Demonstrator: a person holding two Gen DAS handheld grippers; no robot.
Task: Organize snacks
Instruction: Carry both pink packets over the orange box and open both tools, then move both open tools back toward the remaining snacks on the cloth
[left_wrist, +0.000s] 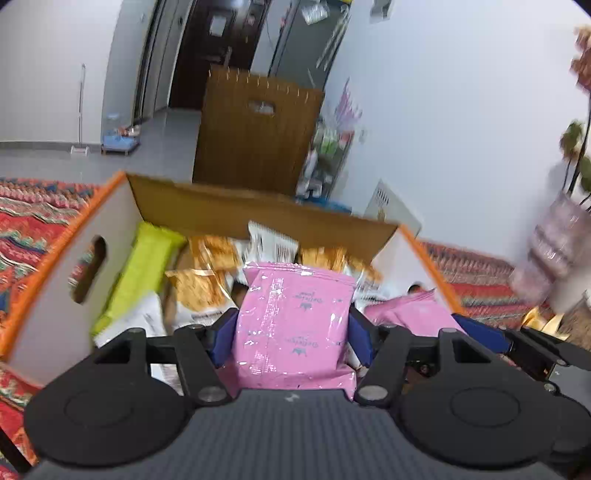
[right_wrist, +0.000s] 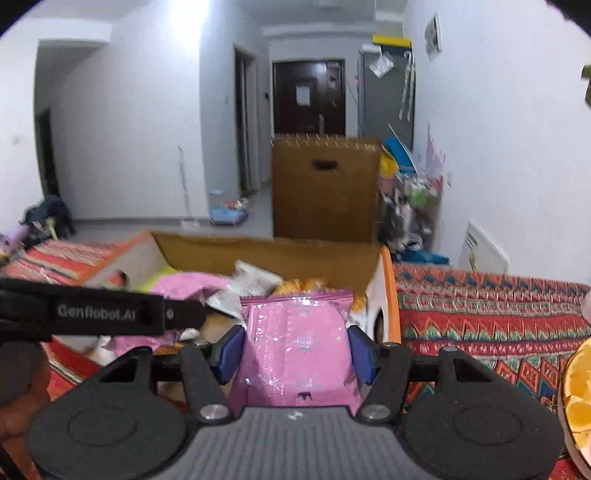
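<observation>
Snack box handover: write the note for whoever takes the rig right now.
Left tongs: shut on a pink snack packet, held at the near edge of the orange-trimmed cardboard box.
Right tongs: shut on a second pink packet, also at the box, toward its right end.
In the box: a lime-green packet, orange-patterned packets, a white packet and another pink packet.
The box sits on a red patterned cloth.
Done: several snacks are boxed.
Left: release both held packets into the box. Whether more snacks wait outside it cannot be seen.
</observation>
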